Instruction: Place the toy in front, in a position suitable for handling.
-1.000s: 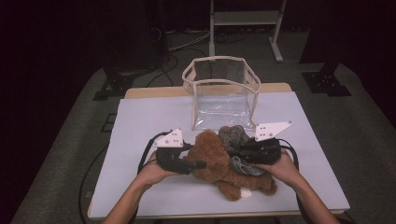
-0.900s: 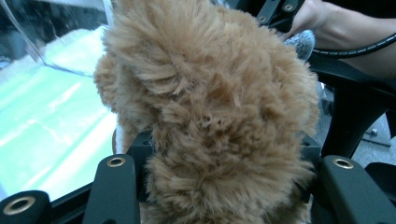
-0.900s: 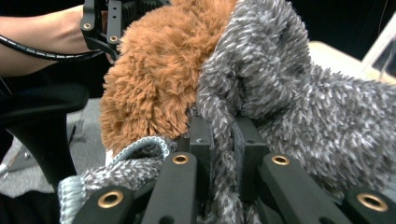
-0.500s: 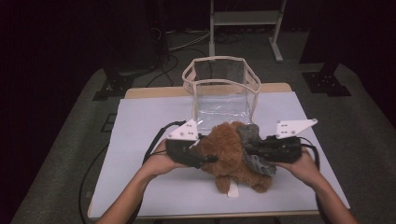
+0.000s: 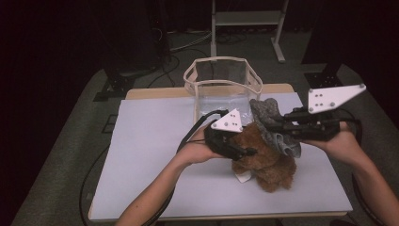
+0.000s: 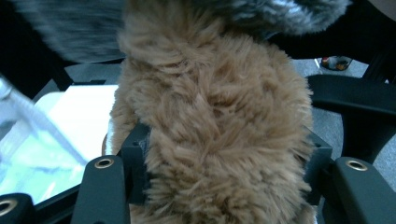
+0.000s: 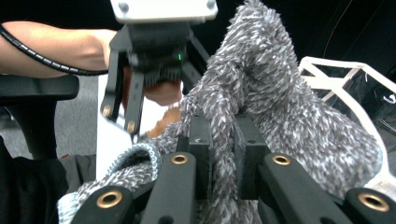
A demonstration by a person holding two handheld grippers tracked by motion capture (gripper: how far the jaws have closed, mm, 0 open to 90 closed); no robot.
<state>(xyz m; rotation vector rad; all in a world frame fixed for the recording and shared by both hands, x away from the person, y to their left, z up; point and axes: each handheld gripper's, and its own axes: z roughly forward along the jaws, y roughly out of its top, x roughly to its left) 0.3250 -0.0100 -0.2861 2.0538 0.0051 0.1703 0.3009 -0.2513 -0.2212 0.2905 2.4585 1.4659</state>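
A person sits at a table covered with a pale lilac sheet (image 5: 155,155), holding a two-jaw gripper in each hand. The left gripper (image 5: 247,152) points toward the right one, and a fluffy brown plush toy (image 5: 266,157) lies between its jaws. In the left gripper view the brown fur (image 6: 219,140) fills the gap from one pad to the other, pressing against both. These jaws have just been opening, yet the toy is still caught between them. The lower part of the toy rests on the sheet just below this gripper.

The right gripper (image 5: 277,126) sits higher, pointing back toward the left one. Its jaws are almost together, pinching a fold of a shaggy grey knitted sock (image 5: 275,125). In the right gripper view the grey fabric (image 7: 261,93) rises above the pads and hangs down on either side. The sock drapes over the top of the brown toy, touching it.

Beyond both grippers stands a clear plastic bag with a cream fabric rim (image 5: 221,77), upright and open at the top.
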